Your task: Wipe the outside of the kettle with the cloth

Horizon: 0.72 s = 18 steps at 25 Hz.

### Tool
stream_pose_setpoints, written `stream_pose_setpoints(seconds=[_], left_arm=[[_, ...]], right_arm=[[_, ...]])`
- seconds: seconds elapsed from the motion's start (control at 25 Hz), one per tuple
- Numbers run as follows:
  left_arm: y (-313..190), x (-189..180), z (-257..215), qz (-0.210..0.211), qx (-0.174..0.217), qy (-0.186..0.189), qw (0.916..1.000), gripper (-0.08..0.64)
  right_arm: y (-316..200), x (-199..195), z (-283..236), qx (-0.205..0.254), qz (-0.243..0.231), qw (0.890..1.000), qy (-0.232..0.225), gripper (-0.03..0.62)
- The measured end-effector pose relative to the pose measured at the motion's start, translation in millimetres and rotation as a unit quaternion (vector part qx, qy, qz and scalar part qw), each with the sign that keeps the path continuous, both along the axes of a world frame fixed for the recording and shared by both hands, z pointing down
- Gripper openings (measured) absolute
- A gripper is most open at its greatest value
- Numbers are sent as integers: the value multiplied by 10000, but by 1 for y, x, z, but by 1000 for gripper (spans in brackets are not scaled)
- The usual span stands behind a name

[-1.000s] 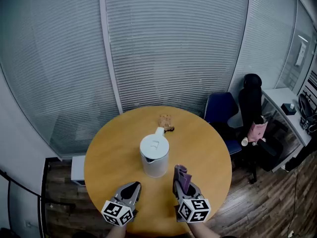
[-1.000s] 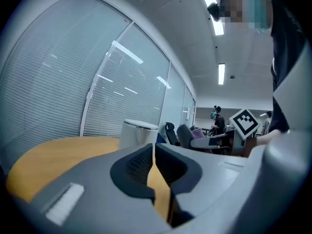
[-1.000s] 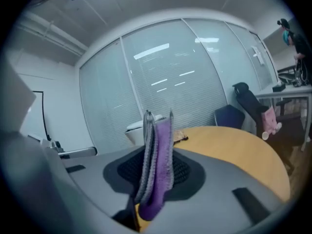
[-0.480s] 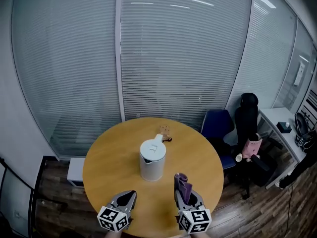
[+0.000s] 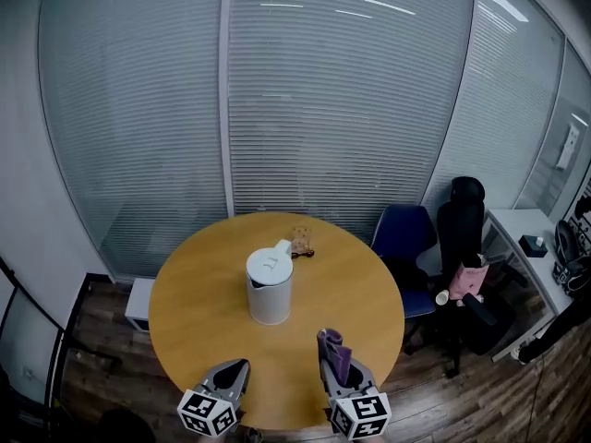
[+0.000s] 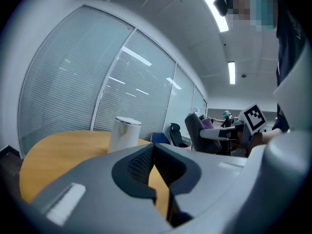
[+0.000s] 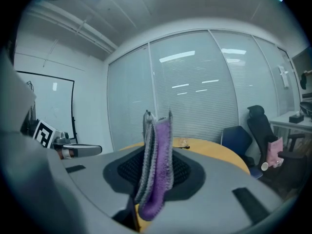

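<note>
Well apart: kettle (image 5: 269, 284) and right tool (image 5: 335, 358)

Left tongs (image 5: 236, 367) pressed together, empty; right tongs (image 5: 340, 365) clamp the cloth (image 5: 330, 343), both near level.

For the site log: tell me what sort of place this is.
Probably an office meeting room: a round wooden table, glass walls with blinds, and a blue office chair.
</note>
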State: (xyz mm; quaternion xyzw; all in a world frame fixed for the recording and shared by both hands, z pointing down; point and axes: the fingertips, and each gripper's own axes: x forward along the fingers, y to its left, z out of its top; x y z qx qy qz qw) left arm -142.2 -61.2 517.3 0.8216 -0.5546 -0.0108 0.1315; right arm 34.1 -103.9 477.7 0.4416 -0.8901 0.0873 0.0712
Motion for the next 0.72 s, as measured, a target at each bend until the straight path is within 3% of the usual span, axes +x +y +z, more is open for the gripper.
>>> stream_pose_setpoints(seconds=[0.36,0.72], left_arm=[[45,40,6,-343,-36,-25,9994,11],[81,67,13,-566,-2,-17,9984,9]], right_arm=[[30,42,15,-227,-214,9994,-133,103],[58,59,26,-367,-505,9977,-269,102]])
